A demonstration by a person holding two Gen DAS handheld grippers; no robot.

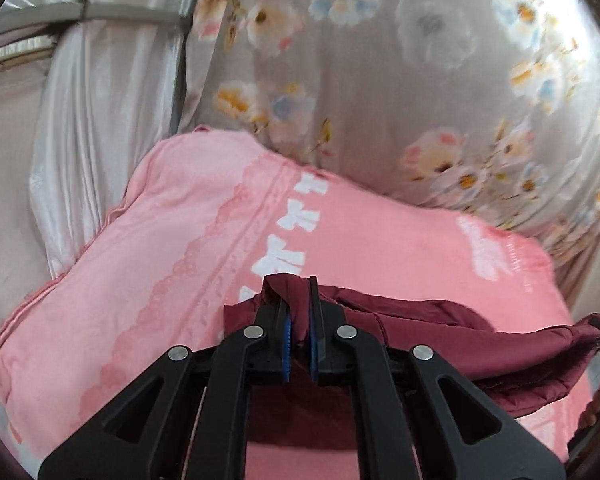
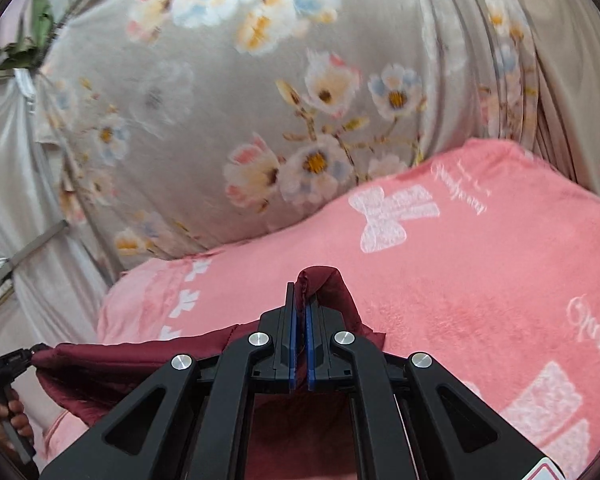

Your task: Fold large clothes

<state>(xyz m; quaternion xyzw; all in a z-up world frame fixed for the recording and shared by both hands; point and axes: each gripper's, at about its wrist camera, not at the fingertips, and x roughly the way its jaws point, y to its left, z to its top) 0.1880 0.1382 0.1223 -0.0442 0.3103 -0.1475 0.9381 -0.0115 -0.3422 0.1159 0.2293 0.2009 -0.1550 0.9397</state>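
Observation:
A dark red quilted garment (image 1: 440,332) hangs stretched between my two grippers, lifted above a pink blanket (image 1: 148,248). My left gripper (image 1: 298,300) is shut on one corner of it, with a fold of red cloth pinched between the blue pads. From there the cloth runs right toward the other hand at the frame edge. In the right wrist view my right gripper (image 2: 300,300) is shut on another corner of the garment (image 2: 140,364), which sags leftward to the left gripper's handle (image 2: 0,364), held by a hand. The lower part of the garment is hidden under the gripper bodies.
The pink blanket (image 2: 480,264) with white bows covers the surface below. Behind it rises a grey floral quilt (image 2: 240,92) in a tall heap. A white curtain (image 1: 100,128) hangs at the left.

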